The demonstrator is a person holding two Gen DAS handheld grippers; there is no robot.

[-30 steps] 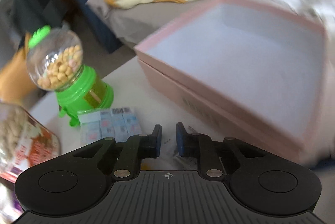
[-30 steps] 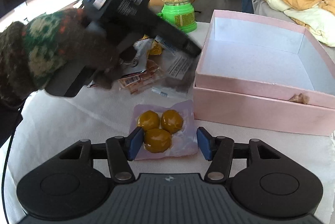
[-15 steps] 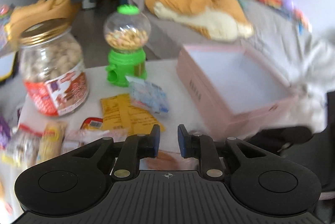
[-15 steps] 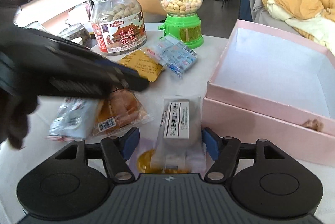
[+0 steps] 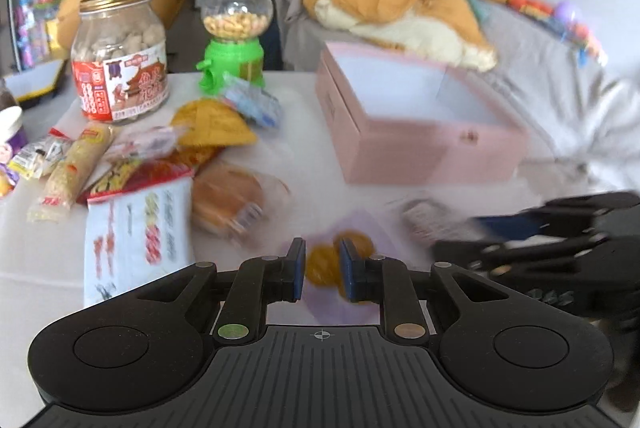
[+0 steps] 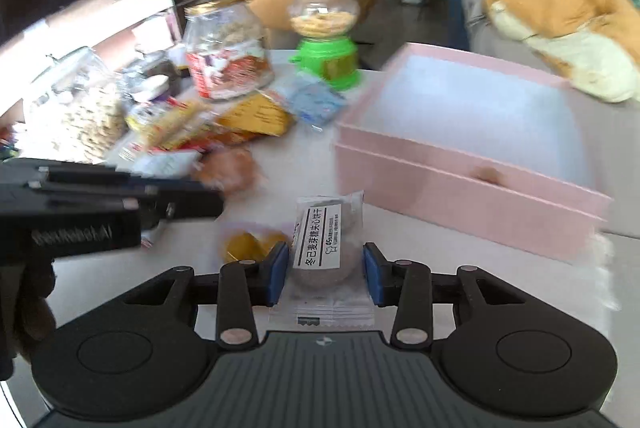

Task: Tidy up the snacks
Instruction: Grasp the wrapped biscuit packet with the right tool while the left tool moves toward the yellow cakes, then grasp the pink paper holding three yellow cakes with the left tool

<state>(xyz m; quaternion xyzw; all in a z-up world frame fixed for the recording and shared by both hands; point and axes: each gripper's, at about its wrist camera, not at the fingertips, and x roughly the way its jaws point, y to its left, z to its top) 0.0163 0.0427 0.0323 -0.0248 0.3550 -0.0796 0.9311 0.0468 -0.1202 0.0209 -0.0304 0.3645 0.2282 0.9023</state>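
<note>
Closing on a clear-wrapped biscuit packet (image 6: 326,248), the right gripper (image 6: 325,274) has its jaws drawn in from a wider stance, and the wrapper sits between the blue pads; whether the pads already press its sides is hard to tell, since a sliver of gap seems to remain on the right. The packet lies near the front edge of the table (image 6: 460,260), just in front of the pink box (image 6: 472,188), which stands open and almost bare toward the table's right side. To do this step well, I would judge that the jaws should catch the round body of the biscuit rather than the loose crimped film at the near end, which would slip, and lift straight up before swinging over the box's near wall.

The left gripper (image 5: 322,274) hangs with its jaws narrow and nothing in them, above a pouch of three golden sweets (image 5: 340,260) just left of the biscuit. It sits close beside the right tool, so the lift needs care on that side. Leftward the table is crowded with wrapped snacks, a peanut jar (image 5: 120,56) and a green candy dispenser (image 5: 234,40) near the far edge; open room lies only in the strip before the box.
</note>
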